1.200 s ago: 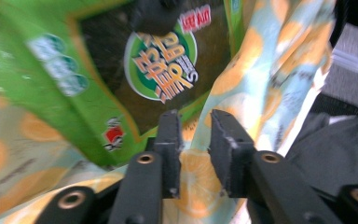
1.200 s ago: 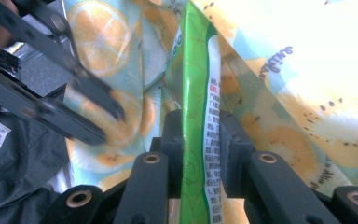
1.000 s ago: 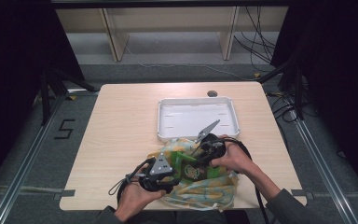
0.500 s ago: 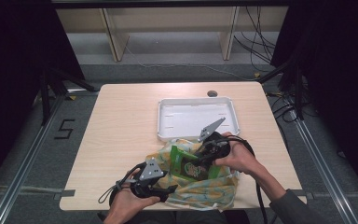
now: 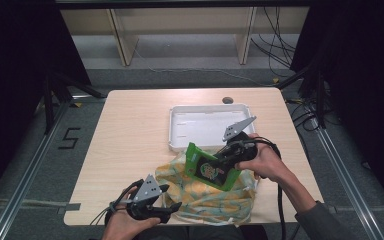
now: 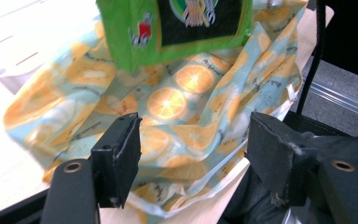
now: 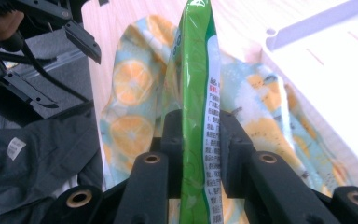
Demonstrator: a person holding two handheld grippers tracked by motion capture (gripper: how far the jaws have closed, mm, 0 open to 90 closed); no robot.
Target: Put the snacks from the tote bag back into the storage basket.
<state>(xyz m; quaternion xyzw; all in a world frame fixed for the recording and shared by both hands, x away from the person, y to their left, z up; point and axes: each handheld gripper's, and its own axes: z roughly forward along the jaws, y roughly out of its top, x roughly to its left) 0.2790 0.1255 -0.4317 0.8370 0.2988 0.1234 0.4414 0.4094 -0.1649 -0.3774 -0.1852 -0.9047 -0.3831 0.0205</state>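
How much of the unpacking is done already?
Partly done. The green snack packet is already out of the orange-print bag, pinched in the right gripper above it. The left gripper has just been opening, with nothing between its fingers. Probably left: setting the packet in the white tray, which has nothing in it yet.

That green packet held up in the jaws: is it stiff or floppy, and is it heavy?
The green packet probably keeps its shape: pinched at one edge by the right gripper, it stands out without drooping. It looks thin and flat, so likely light. Its glossy film may be slippery, though the grip appears firm.
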